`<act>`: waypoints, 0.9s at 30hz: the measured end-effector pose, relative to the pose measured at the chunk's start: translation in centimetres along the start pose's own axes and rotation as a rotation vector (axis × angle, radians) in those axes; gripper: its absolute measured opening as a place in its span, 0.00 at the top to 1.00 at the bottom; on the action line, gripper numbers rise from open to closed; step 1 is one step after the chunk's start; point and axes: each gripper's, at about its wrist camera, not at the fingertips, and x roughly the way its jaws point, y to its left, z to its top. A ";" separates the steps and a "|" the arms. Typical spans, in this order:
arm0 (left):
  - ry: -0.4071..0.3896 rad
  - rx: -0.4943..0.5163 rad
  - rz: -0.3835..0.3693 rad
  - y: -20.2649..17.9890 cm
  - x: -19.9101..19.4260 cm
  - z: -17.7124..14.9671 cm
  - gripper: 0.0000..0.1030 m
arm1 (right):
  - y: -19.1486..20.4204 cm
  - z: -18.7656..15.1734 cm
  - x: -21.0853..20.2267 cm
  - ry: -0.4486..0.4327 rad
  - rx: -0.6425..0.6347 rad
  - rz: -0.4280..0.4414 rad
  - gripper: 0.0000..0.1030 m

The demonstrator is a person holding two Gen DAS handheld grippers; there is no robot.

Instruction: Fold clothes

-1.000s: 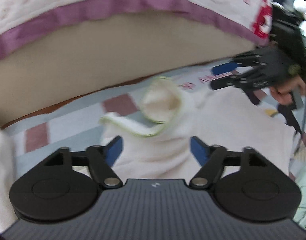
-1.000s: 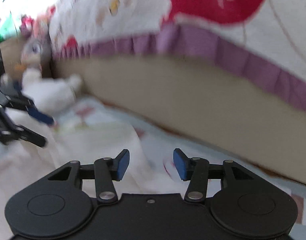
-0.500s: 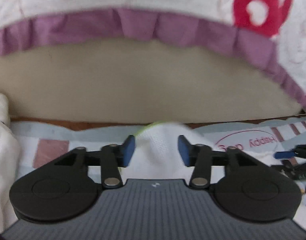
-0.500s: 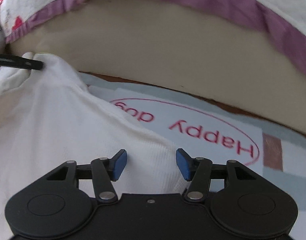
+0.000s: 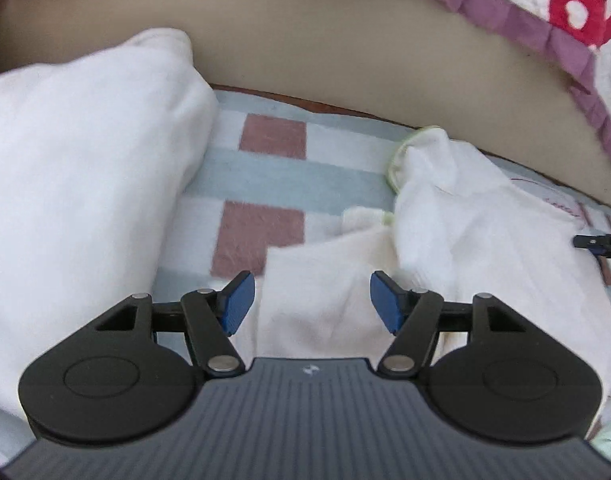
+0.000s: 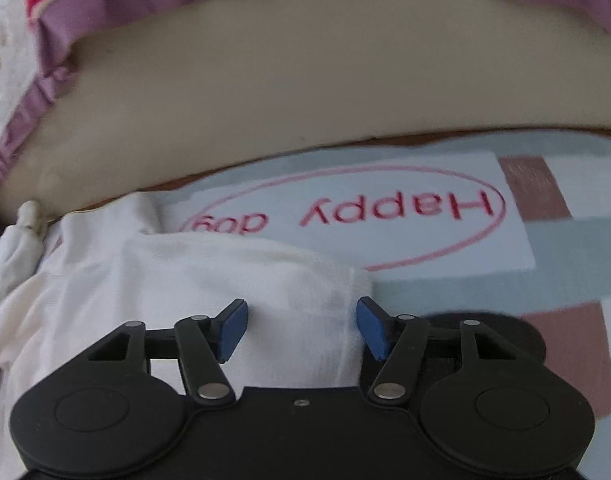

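A white garment with a green-edged collar lies crumpled on a checked blanket. My left gripper hovers over the garment's near fold; its jaws are opening, the cloth lies between them and the pads do not press on it. The right gripper's dark tip shows at that view's right edge. In the right wrist view the same white garment spreads to the left. My right gripper sits low over its folded right edge, jaws opening, with the cloth between the blue pads.
A big white cloth heap fills the left of the left wrist view. A beige bed side under a purple-frilled quilt closes the far side. A "Happy dog" patch marks the blanket. Pale green fabric lies at the near right.
The left gripper has swung left from the collar to the near fold, and the white heap has come into view. The right gripper rolled and sank onto the garment's edge. Both jaws stand wider than half a second ago.
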 end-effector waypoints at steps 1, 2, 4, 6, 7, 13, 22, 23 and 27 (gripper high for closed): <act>-0.015 0.002 -0.036 -0.2 0.1 -0.1 0.37 | 0.0 -0.1 -0.2 -0.006 0.004 0.001 0.34; -0.029 0.003 -0.072 -0.5 0.2 -0.2 0.34 | 0.0 -0.1 -0.3 -0.009 0.007 0.002 0.33; -0.032 0.021 -0.102 -1.3 1.0 -0.6 0.25 | 0.1 -0.3 -0.2 -0.012 0.007 0.002 0.30; -0.015 0.050 -0.101 -2.3 2.0 -1.2 0.21 | 0.2 -0.3 -0.2 -0.011 -0.003 0.012 0.27; -0.003 0.067 -0.086 -2.2 2.4 -1.6 0.21 | 0.2 -0.3 -0.3 -0.010 -0.009 0.017 0.22; -0.077 0.074 0.091 -1.5 2.8 -1.1 0.95 | 0.6 -0.2 0.0 -0.053 -0.033 -0.010 0.37; -0.194 -0.130 0.337 3.1 -1.5 -0.9 0.78 | 0.3 -0.5 -1.7 -0.147 -0.056 -0.125 0.72; -0.184 -0.137 0.306 3.1 -2.1 -1.3 0.72 | 0.5 -0.6 -2.5 -0.170 -0.052 -0.139 0.71; -0.100 -0.166 0.090 2.2 -4.4 -4.4 0.50 | 1.0 -1.9 -7.2 -0.201 -0.015 -0.097 0.67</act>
